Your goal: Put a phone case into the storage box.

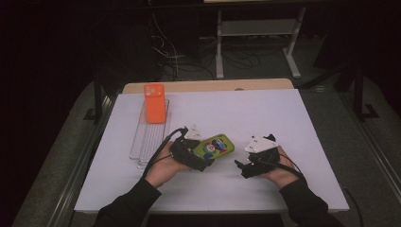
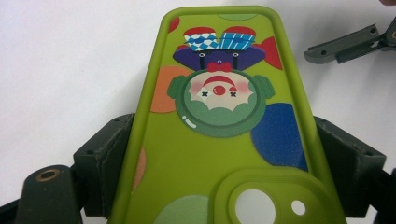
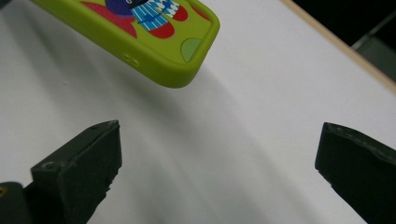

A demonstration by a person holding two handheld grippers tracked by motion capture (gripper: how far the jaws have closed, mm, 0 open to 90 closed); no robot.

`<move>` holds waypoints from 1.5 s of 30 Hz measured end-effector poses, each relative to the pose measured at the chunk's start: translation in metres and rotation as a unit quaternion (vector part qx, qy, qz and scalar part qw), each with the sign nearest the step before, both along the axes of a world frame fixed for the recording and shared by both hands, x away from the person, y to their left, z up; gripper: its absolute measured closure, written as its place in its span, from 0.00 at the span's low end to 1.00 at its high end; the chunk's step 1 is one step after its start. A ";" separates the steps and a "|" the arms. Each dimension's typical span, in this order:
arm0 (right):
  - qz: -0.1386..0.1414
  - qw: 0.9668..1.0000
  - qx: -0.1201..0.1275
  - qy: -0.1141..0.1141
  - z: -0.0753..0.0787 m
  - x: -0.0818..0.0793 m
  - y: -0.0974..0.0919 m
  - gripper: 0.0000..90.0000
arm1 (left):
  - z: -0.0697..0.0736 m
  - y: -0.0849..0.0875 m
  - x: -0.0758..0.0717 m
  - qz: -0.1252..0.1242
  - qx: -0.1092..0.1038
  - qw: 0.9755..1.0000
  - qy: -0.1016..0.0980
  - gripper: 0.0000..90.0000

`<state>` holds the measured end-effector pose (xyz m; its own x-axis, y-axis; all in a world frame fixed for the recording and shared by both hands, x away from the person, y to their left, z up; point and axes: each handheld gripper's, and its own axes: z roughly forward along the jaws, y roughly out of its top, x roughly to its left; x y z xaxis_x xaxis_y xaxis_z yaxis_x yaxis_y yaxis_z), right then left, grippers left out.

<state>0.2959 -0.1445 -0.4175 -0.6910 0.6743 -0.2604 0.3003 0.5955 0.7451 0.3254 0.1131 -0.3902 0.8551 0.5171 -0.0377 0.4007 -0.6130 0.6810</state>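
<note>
A green phone case (image 1: 215, 145) printed with a clown face is clamped by its long sides in my left gripper (image 1: 201, 158), held just above the white table sheet (image 1: 265, 113). In the left gripper view the case (image 2: 219, 126) runs up between both jaws, camera cut-out nearest the lens. My right gripper (image 1: 242, 166) stands open to the case's right, apart from it. In the right gripper view nothing lies between the two spread fingers (image 3: 79, 163), and the case's far corner (image 3: 182, 51) hangs above the sheet.
An orange phone case (image 1: 154, 102) stands propped on a clear ribbed tray (image 1: 150, 135) at the left back. A wooden table edge (image 1: 208, 85) runs along the rear. Bare white sheet lies to the right and front of both hands.
</note>
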 end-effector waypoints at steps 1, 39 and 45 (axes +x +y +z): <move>0.001 1.000 -0.006 -0.008 0.000 -0.001 0.001 0.00 | 0.000 0.000 0.000 0.001 0.000 1.000 0.001 0.17; 0.111 0.899 -0.285 -0.314 -0.017 -0.035 0.048 0.22 | 0.001 0.002 0.001 0.000 -0.007 1.000 0.006 0.17; 0.126 0.879 -0.294 -0.355 -0.019 -0.037 0.058 0.42 | 0.001 0.000 0.000 -0.003 -0.010 1.000 0.010 0.17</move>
